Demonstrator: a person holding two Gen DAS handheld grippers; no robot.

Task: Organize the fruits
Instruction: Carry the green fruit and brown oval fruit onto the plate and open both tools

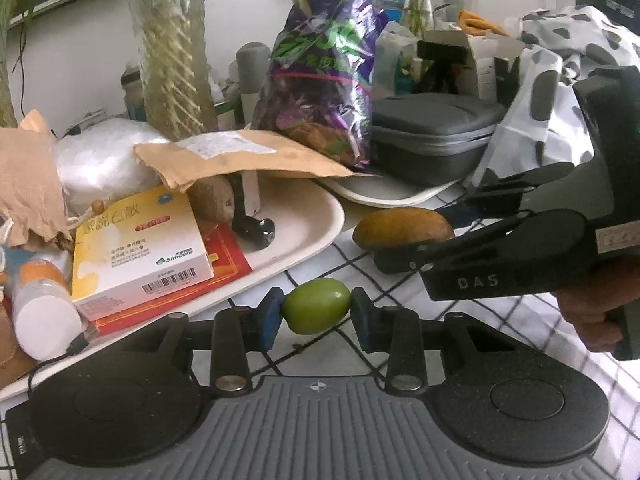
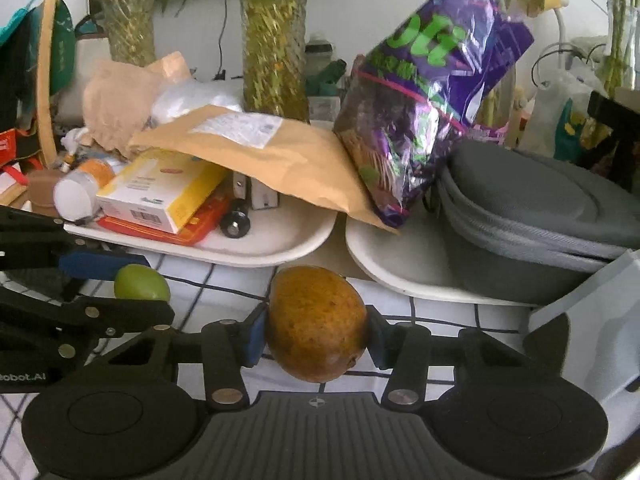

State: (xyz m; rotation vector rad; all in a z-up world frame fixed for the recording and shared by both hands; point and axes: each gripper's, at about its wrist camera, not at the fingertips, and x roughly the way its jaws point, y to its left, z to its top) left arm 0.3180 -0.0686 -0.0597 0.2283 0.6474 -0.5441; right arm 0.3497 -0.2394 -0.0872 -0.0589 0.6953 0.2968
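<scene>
My left gripper [image 1: 317, 314] is shut on a small green fruit [image 1: 318, 310], held just above the checked tablecloth near the front rim of a white tray [image 1: 304, 240]. My right gripper [image 2: 316, 338] is shut on a brown-orange mango [image 2: 317, 322]. In the left wrist view the mango [image 1: 402, 227] and the right gripper [image 1: 404, 258] show at the right, beyond the green fruit. In the right wrist view the green fruit [image 2: 141, 282] sits in the left gripper [image 2: 120, 280] at the left. A brown fruit [image 1: 214, 200] lies on the tray under an envelope.
The left white tray [image 2: 280, 248] holds a yellow-white box [image 1: 140, 248], a red packet, a bottle [image 1: 44, 316] and a brown envelope [image 1: 240, 156]. A second white tray [image 2: 384, 272] holds a grey case [image 2: 532, 208]. A purple bag [image 2: 432, 104] leans between them. Plants stand behind.
</scene>
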